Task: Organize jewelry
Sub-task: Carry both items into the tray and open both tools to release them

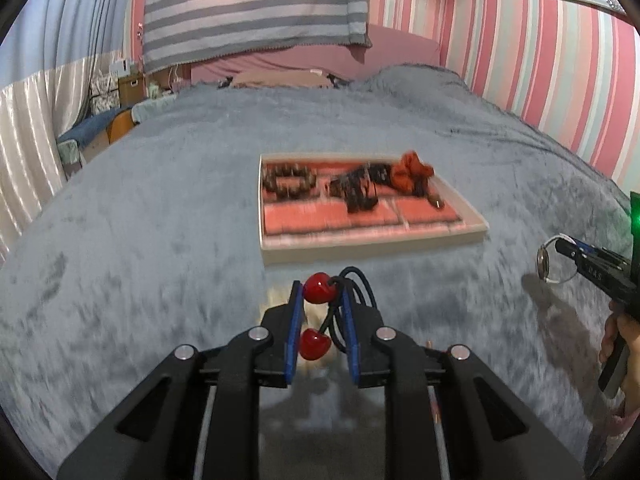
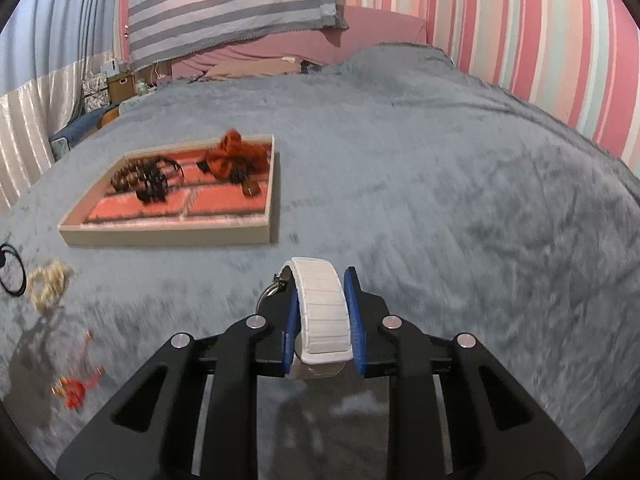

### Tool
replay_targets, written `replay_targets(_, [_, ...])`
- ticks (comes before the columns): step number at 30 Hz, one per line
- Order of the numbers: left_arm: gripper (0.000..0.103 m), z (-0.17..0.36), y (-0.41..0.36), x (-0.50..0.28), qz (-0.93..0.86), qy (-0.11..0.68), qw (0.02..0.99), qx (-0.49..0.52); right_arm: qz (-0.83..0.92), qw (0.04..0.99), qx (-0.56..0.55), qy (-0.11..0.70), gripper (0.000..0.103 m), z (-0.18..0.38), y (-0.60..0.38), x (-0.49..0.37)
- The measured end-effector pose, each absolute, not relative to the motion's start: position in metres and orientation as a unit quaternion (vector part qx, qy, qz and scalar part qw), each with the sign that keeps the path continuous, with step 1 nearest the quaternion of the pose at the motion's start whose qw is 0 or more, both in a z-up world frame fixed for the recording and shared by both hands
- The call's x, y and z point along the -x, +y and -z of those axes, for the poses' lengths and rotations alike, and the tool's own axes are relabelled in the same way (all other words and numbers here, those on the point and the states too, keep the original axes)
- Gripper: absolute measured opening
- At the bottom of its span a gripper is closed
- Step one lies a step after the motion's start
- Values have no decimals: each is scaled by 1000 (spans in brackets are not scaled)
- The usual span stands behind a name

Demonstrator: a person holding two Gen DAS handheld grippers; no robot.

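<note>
My left gripper (image 1: pixel 320 292) is shut on a cherry hair tie (image 1: pixel 319 288): two red cherries on a black elastic loop, held above the grey blanket. My right gripper (image 2: pixel 322 284) is shut on a white watch (image 2: pixel 322 308), gripping its ribbed band. The right gripper also shows at the far right of the left wrist view (image 1: pixel 568 250) with the watch (image 1: pixel 545 264). The jewelry tray (image 1: pixel 280 250) has a cream rim and red lining; it holds a dark bead bracelet (image 1: pixel 286 182), dark beaded pieces (image 1: pixel 358 190) and an orange scrunchie (image 1: pixel 412 172). It also shows in the right wrist view (image 2: pixel 168 236).
On the grey blanket (image 2: pixel 460 200) at the left lie a cream scrunchie (image 2: pixel 47 284), a black elastic loop (image 2: pixel 10 274) and small red-orange pieces (image 2: pixel 78 388). The striped wall (image 2: pixel 540 40) runs along the right. Boxes and clutter (image 1: pixel 128 84) stand beyond the bed's far left.
</note>
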State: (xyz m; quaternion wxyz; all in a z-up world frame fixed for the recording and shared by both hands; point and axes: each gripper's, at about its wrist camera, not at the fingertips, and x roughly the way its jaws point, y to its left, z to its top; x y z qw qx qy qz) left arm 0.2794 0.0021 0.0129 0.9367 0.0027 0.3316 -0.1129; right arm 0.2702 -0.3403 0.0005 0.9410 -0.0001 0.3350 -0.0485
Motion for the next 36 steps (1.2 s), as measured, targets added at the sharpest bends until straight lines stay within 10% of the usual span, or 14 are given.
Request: replay_targets(36, [23, 65, -21, -510, 57, 430, 901, -18, 25, 938, 18, 347, 23, 46, -258, -493])
